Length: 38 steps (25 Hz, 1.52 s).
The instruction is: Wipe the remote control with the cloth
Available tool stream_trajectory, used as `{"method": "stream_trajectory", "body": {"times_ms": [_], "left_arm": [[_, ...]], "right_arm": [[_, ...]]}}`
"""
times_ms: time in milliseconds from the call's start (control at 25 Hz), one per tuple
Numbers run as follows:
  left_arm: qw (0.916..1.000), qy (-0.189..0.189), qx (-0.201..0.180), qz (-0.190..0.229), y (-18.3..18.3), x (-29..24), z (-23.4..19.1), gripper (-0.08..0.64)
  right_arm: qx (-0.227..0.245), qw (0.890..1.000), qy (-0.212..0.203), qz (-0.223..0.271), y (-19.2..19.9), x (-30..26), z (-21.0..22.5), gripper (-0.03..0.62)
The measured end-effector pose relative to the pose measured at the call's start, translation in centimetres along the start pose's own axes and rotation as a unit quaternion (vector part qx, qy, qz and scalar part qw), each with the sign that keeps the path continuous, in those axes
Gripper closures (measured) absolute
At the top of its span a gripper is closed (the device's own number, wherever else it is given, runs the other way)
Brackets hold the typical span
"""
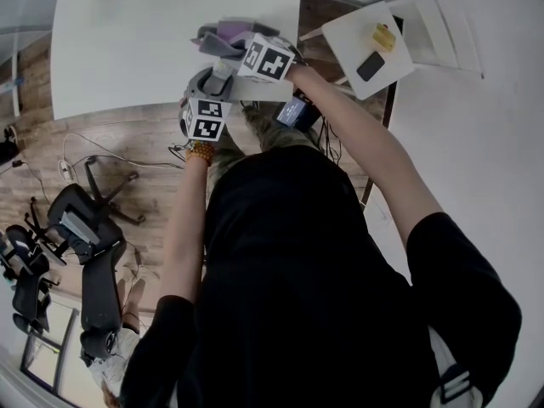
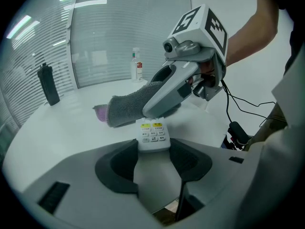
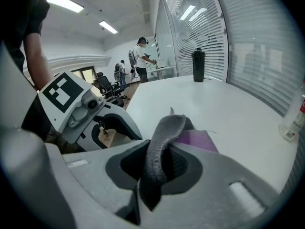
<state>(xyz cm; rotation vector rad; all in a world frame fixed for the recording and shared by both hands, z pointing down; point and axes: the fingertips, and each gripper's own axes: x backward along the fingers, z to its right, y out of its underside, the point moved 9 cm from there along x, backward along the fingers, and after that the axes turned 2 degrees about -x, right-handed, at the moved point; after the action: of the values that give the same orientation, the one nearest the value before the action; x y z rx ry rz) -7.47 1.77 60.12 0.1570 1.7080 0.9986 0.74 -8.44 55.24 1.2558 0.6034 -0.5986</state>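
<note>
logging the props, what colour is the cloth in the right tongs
The cloth is grey with some purple, clearest in the right gripper view.

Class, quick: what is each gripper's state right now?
Left gripper: shut on the remote.
Right gripper: shut on the cloth.

The white table carries a black bottle, upright near the far edge. Well to the right of the black bottle, along that same far edge, a small clear spray bottle with a red label also stands upright.
</note>
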Motion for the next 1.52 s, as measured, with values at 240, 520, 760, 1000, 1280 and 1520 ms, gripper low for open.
{"method": "stream_trajectory", "body": {"times_ms": [240,520,760,1000,1280,1520], "left_arm": [[1.0,0.001,0.001,-0.001,0.0,0.1,-0.1,0.339],[1.0,0.002,0.002,0.0,0.0,0.0,-0.1,0.339],[1.0,0.0,-0.001,0.001,0.0,-0.1,-0.3,0.339],[1.0,-0.004,0.004,0.003,-0.3,0.7,-0.1,0.337],[0.9971,-0.015,0.003,0.075,-1.1,2.9,-0.1,0.33],[0.979,-0.035,-0.067,0.189,-4.6,10.1,2.1,0.33]], "right_arm": [[0.008,1.0,-0.025,-0.007,-0.3,-0.7,-2.1,0.529],[0.002,0.999,-0.043,-0.005,-0.4,-1.2,-3.7,0.529],[-0.067,0.994,-0.086,0.024,0.1,-1.7,-3.7,0.526],[-0.245,0.931,-0.211,0.166,0.5,2.4,-5.4,0.526],[-0.312,0.894,-0.072,0.314,1.9,10.4,-7.3,0.518],[-0.254,0.892,0.099,0.361,1.4,15.4,-10.0,0.517]]}}
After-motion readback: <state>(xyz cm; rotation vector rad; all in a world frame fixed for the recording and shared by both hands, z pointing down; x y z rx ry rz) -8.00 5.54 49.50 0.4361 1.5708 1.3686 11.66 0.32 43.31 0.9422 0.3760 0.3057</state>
